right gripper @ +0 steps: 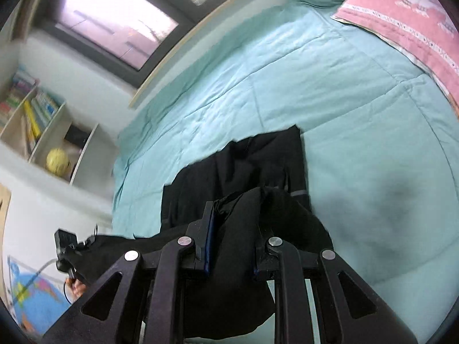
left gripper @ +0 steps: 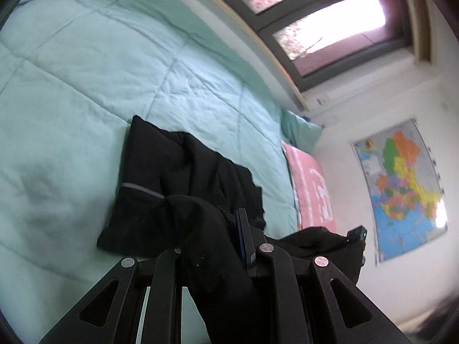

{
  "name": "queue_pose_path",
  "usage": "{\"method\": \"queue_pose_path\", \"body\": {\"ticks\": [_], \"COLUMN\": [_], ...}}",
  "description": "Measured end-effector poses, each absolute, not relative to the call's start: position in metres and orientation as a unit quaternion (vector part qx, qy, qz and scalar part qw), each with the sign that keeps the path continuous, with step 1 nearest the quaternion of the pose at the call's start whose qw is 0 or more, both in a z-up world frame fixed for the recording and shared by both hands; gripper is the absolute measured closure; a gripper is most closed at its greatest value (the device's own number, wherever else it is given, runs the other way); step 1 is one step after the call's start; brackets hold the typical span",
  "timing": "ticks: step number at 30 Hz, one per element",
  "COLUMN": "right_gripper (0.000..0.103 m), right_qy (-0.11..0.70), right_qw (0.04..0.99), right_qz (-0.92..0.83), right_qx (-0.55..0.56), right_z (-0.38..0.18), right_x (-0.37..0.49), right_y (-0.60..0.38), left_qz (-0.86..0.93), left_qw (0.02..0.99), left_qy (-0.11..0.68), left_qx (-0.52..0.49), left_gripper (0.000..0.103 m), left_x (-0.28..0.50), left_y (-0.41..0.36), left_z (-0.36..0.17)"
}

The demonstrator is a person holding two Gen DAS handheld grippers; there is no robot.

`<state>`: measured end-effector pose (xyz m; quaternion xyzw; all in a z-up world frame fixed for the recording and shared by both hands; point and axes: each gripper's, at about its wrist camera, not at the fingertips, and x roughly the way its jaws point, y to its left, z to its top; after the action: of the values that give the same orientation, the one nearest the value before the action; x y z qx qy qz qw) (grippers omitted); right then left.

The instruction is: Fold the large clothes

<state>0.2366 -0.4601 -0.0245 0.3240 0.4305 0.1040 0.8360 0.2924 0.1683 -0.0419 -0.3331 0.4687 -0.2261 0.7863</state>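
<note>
Both tongs pinched black garment, lifted over bed.
L tongs (left gripper: 212, 229) & R tongs (right gripper: 232, 220) gripped garment (left gripper: 183, 172) edge; rest lay mid-quilt (left gripper: 86, 71).

The left gripper (left gripper: 213, 229) is partly hidden by black clothing (left gripper: 183, 177). The map (right gripper: 31, 295) is cut off by the frame edge; book (right gripper: 31, 117) titles are blurred.

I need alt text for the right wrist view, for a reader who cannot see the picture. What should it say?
The right gripper is shut on a bunched part of a black garment, whose other end lies on a light green quilt. A pink pillow is at the upper right; a window and bookshelf are at the left.
</note>
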Motion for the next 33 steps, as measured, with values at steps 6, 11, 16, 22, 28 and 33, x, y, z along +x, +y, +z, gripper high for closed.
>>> {"method": "queue_pose_path", "body": {"ticks": [6,11,16,22,28,33], "right_gripper": [0.079,0.076,0.074,0.073,0.066,0.055], "right_qy": [0.449,0.487,0.541,0.564,0.566,0.532], "right_qw": [0.815,0.78,0.749,0.74,0.728,0.733], "right_qz": [0.059,0.008,-0.022,-0.044,-0.018,0.035], "right_qx": [0.361,0.392,0.382,0.363,0.386,0.422], "right_z": [-0.064,-0.121,-0.191,-0.234,-0.213,-0.157], "right_x": [0.314,0.369,0.411,0.433,0.425,0.393], "right_y": [-0.47,-0.474,-0.467,-0.456,-0.467,-0.483], "left_qz": [-0.179,-0.148,-0.123,-0.134,-0.209,-0.266], "left_qw": [0.768,0.735,0.694,0.669,0.69,0.692], "left_qy": [0.505,0.557,0.608,0.625,0.631,0.612], "left_qx": [-0.351,-0.358,-0.365,-0.379,-0.286,-0.276], "left_gripper": [0.086,0.084,0.082,0.082,0.077,0.075], "left_x": [0.378,0.438,0.474,0.485,0.46,0.418], "left_y": [0.172,0.168,0.153,0.154,0.156,0.175], "left_z": [-0.089,-0.155,-0.237,-0.257,-0.194,-0.143]}}
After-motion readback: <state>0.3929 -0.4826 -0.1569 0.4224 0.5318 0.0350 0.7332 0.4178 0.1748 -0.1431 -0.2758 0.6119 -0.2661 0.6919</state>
